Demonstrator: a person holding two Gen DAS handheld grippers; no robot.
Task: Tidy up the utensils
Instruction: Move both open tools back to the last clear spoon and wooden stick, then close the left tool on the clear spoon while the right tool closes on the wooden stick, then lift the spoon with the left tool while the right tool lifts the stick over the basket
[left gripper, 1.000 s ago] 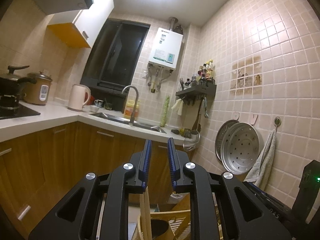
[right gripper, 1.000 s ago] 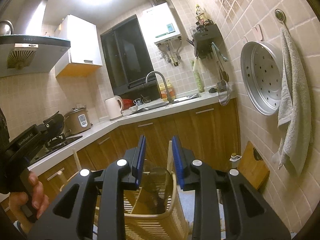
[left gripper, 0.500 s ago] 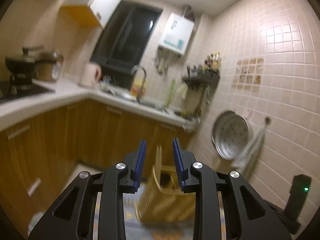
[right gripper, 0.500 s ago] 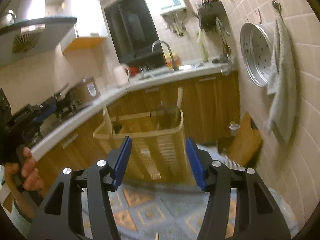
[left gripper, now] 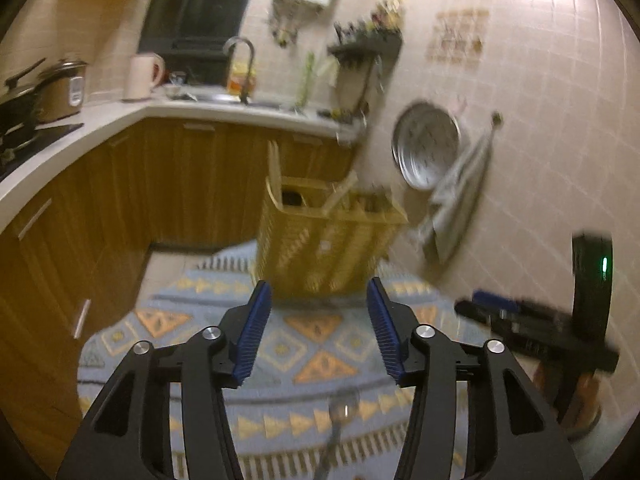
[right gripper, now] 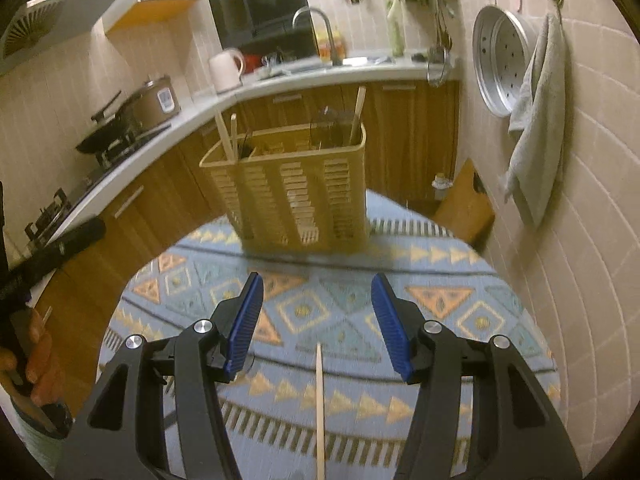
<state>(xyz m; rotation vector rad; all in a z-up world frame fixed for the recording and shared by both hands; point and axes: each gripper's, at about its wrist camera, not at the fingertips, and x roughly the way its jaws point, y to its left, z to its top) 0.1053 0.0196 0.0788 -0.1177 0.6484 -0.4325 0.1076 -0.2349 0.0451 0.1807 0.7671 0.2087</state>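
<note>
A slatted wooden utensil holder (left gripper: 326,240) (right gripper: 298,188) stands on the patterned tablecloth, with several wooden sticks and dark utensils poking out of it. My left gripper (left gripper: 318,298) is short of the holder, its jaws opening with nothing between them. A metal spoon (left gripper: 338,420) lies on the cloth below it. My right gripper (right gripper: 316,300) is open and empty, also short of the holder. A single wooden chopstick (right gripper: 319,400) lies on the cloth under it, pointing toward the holder. The right gripper also shows at the right edge of the left wrist view.
The small round table (right gripper: 460,300) with blue and orange cloth stands by a tiled wall. A metal steamer tray (right gripper: 500,60) and grey towel (right gripper: 536,120) hang there. Wooden cabinets and a white counter (right gripper: 320,76) with kettle, sink and rice cooker run behind. A hand (right gripper: 36,360) holds the left gripper.
Both grippers pulled back from the holder and tilted down toward the table. Their jaws went from nearly closed to wide apart. The spoon and the chopstick came into view.
</note>
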